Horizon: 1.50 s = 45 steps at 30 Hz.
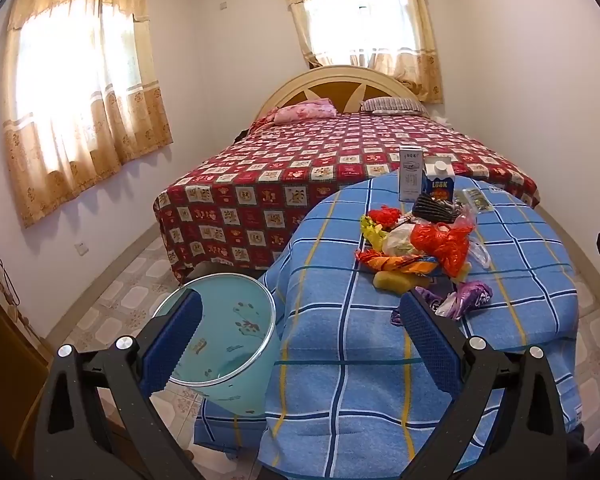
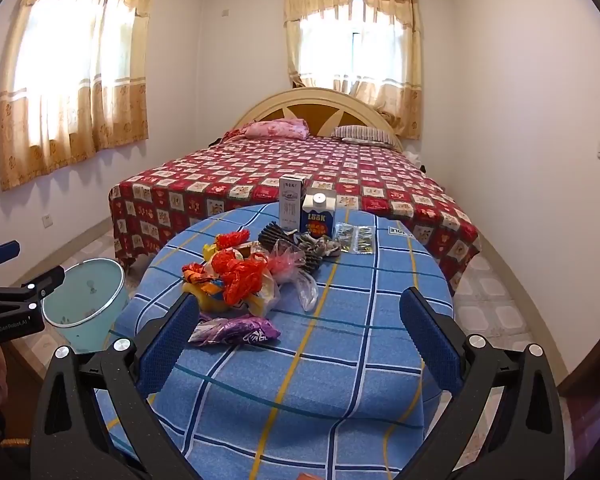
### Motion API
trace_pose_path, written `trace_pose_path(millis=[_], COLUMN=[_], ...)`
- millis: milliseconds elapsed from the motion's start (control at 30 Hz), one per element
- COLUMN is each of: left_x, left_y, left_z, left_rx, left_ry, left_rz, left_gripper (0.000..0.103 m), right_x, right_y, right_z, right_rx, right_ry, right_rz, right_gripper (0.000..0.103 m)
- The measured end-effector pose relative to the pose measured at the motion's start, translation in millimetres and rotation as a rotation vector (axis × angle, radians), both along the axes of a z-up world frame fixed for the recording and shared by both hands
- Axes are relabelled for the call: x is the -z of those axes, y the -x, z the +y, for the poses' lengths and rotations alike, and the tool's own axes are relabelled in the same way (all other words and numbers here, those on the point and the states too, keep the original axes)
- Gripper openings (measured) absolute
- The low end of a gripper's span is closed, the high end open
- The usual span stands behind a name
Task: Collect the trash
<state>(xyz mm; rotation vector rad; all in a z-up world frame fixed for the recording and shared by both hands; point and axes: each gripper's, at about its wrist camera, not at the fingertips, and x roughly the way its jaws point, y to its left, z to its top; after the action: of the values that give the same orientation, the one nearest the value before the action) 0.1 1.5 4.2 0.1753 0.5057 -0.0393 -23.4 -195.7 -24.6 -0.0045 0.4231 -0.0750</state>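
Both hand-held grippers gape empty — wrappers, cartons crowd table; bin beside.

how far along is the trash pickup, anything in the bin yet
Nothing looks done: the teal bin on the floor beside the table shows no trash inside. Nothing is in hand: the left gripper and right gripper are both open and hold nothing. Left to collect: the purple wrapper, the red and orange bag pile and the milk carton on the blue checked tablecloth.
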Motion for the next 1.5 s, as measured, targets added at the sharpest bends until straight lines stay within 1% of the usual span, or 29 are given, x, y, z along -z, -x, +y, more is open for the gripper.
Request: trace_pose_path(millis=[600, 1500], left_x=[0, 0], left_y=[-1, -3], left_z=[5, 10], left_rx=[-0.004, -0.01], left_ry=[0.001, 0.0], left_rz=[-0.003, -0.005], left_gripper=[0.097, 0.097], right_x=[10, 12], right_y=[-1, -4], right_z=[3, 0], right_rx=[-0.005, -0.007], right_ry=[0.002, -0.002], right_rz=[0.014, 0.026], right_gripper=[0.098, 0.098])
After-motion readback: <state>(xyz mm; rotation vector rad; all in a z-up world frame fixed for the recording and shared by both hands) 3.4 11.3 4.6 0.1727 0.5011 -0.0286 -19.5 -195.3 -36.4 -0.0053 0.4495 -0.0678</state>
